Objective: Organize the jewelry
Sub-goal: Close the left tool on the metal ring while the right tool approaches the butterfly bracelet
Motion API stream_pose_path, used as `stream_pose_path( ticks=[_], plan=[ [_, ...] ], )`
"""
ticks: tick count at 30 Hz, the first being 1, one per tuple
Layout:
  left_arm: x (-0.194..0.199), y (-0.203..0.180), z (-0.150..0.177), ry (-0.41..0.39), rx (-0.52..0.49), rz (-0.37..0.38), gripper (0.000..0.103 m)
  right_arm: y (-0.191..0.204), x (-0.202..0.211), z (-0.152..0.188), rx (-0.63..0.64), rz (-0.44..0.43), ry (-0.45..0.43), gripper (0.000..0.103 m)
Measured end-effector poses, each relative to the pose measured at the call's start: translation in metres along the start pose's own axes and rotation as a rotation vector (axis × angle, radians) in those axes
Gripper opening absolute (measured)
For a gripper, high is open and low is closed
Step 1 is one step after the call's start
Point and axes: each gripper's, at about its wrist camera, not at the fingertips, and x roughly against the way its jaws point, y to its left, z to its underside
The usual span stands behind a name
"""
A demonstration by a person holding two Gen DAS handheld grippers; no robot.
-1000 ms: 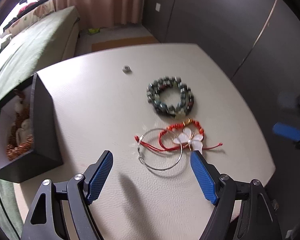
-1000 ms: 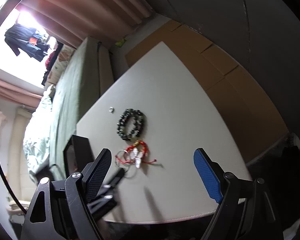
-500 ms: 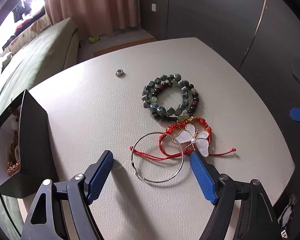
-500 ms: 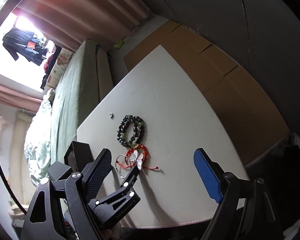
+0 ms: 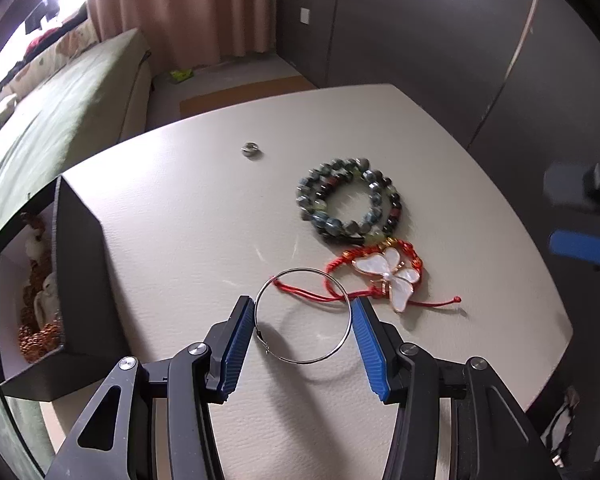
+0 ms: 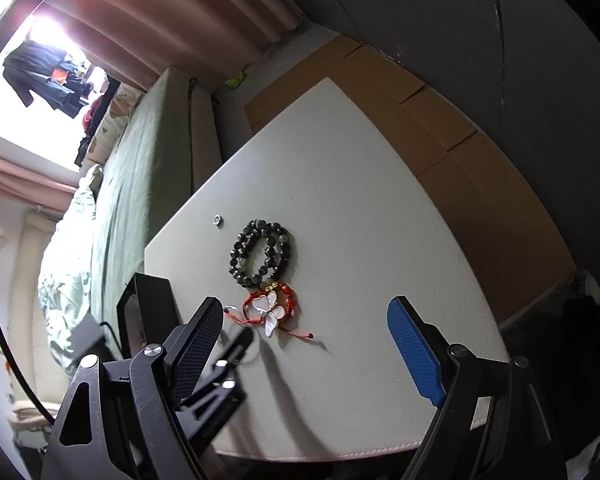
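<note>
A thin silver hoop (image 5: 303, 316) lies on the white table (image 5: 188, 208). My left gripper (image 5: 303, 320) has closed in so its blue pads touch the hoop on both sides. Behind it lie a red cord bracelet with a white butterfly (image 5: 388, 274) and a dark beaded bracelet (image 5: 350, 202). A small silver ring (image 5: 250, 148) sits farther back. My right gripper (image 6: 304, 332) is open and empty, high above the table's near edge; both bracelets (image 6: 270, 308) (image 6: 264, 252) and the ring (image 6: 218, 220) show below it.
An open black jewelry box (image 5: 40, 280) with orange and white pieces inside stands at the table's left edge; it also shows in the right wrist view (image 6: 148, 308). A green sofa (image 5: 60, 120) lies beyond the table. Dark cabinets stand behind.
My left gripper moved forward over the silver hoop and its jaws narrowed until the pads meet the hoop's sides. The right gripper stayed high and open.
</note>
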Motion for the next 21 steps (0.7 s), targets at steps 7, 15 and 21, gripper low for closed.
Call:
stream_pose_path(
  ticks=[7,15,21],
  plan=[
    [0.029,0.033,-0.007,-0.049,0.101,0.042,0.052,0.015,-0.017,0.006,0.046,-0.012,0.046,0.085],
    [0.058,0.071,-0.010,-0.096,0.201,0.048,0.052,0.037,-0.042,0.013,0.115,-0.008,0.084,0.070],
    [0.071,0.094,-0.009,-0.120,0.251,0.030,0.052,0.048,-0.062,0.018,0.166,0.021,0.116,0.049]
  ],
)
